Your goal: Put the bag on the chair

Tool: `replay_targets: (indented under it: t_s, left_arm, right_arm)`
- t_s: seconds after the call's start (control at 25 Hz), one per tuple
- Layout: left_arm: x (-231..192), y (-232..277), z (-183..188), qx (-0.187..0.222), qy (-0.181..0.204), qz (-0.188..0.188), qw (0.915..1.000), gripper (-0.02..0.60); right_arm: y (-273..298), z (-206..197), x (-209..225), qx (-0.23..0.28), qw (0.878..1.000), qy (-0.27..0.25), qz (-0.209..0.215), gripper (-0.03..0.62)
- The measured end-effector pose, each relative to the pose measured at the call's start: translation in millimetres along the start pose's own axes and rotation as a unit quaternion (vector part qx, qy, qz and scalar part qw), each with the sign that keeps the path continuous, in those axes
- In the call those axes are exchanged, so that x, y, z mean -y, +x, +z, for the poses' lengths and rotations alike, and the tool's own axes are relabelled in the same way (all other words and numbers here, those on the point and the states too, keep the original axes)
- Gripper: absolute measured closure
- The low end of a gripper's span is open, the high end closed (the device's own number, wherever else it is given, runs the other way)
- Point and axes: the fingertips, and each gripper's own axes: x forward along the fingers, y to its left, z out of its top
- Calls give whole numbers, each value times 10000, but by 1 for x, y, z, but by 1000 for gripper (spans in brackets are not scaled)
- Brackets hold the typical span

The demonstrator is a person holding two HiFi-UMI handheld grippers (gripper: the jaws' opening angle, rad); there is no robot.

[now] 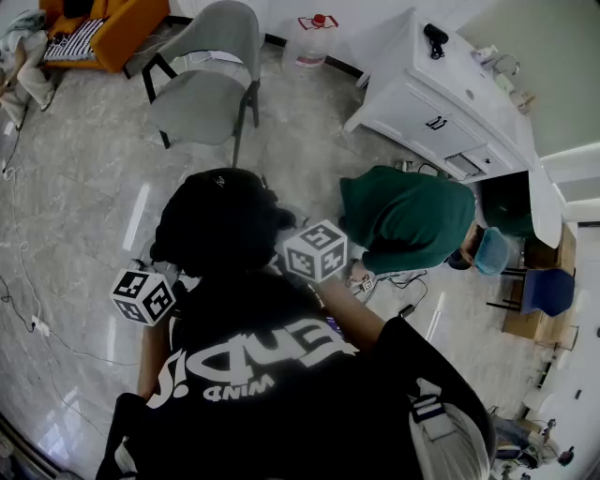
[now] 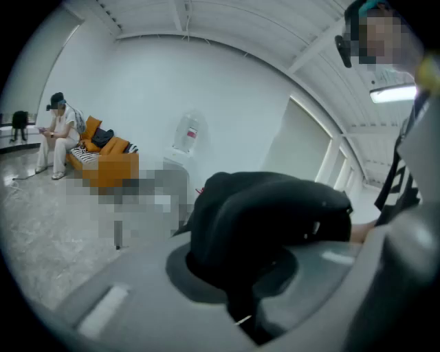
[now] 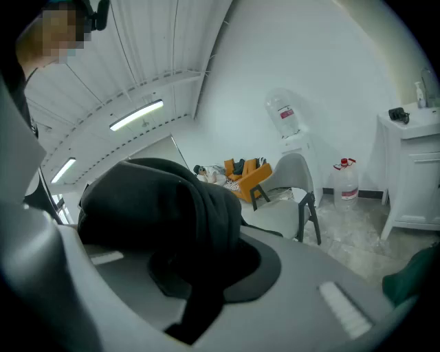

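Bag (image 1: 220,220): black | left hand-held gripper (image 2: 242,317): pinching bag | right hand-held gripper (image 3: 189,320): pinching bag | chair (image 1: 202,98): well apart

A person in a green top and blue cap (image 1: 408,217) crouches on the glossy grey marble floor (image 1: 75,187), just beside a white counter with drawers (image 1: 422,112) that carries a small black device (image 1: 434,39). A clear water jug with a red cap (image 1: 314,42) stands by the wall. An orange sofa (image 1: 122,28) fills the far corner.
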Motion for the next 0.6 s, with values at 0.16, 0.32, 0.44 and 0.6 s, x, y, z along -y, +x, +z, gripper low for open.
replay_targets:
  t_s: [0.16,0.32,0.44,0.6]
  left_arm:
    - [-1,3,-1,13,-20,29,10000,549]
    - [-8,3,2,4,-48,46,10000,549]
    - [-18,0,5,3,-63,43,10000,549]
    - [-36,-2,15,8,-43,-17,10000,549]
  right_arm:
    - [1,-1,3,-20,10000,12,29,560]
    - [9,3,3,-42,9999,99,59,560]
    - [20,6,1,-69,9999,101,56,560]
    - [38,13,-3,-44,9999,117,10,560]
